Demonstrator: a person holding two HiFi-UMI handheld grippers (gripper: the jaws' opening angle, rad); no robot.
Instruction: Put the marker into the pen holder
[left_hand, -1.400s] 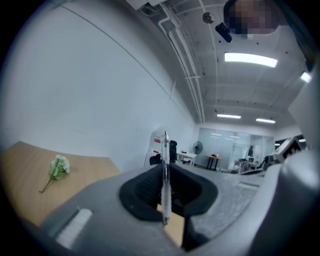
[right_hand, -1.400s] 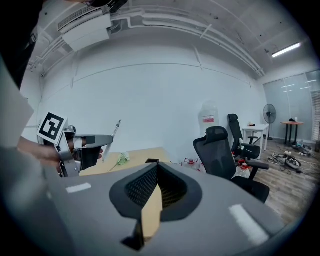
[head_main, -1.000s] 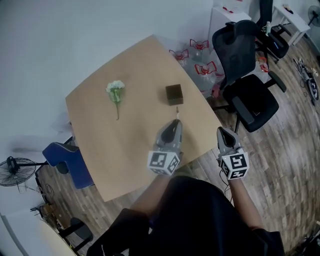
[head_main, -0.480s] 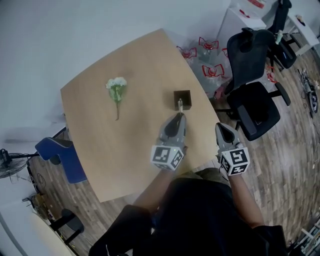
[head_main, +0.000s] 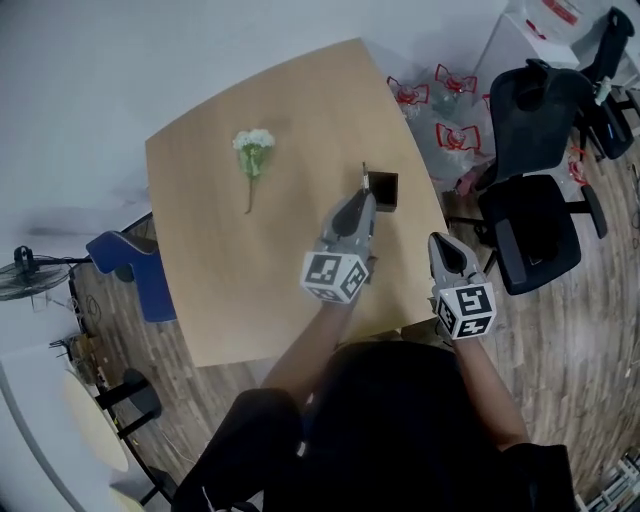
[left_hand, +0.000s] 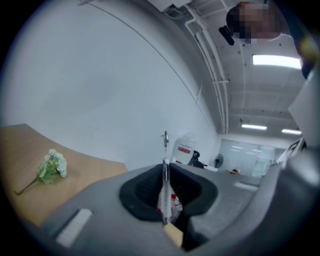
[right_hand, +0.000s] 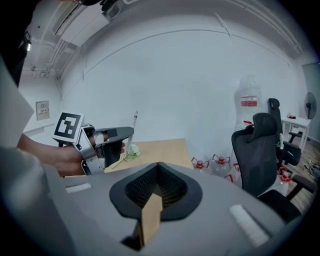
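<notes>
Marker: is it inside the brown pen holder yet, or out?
Out. The marker stands upright, clamped between the left gripper's jaws, close by the pen holder, not inside it.

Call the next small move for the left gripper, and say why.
Probably nudge the left gripper a touch toward the pen holder. Its jaws are clamped on the marker, which stands upright. In the head view the marker sits at the holder's left edge, not yet over the open top. Lowering should wait until it is centred there.
</notes>
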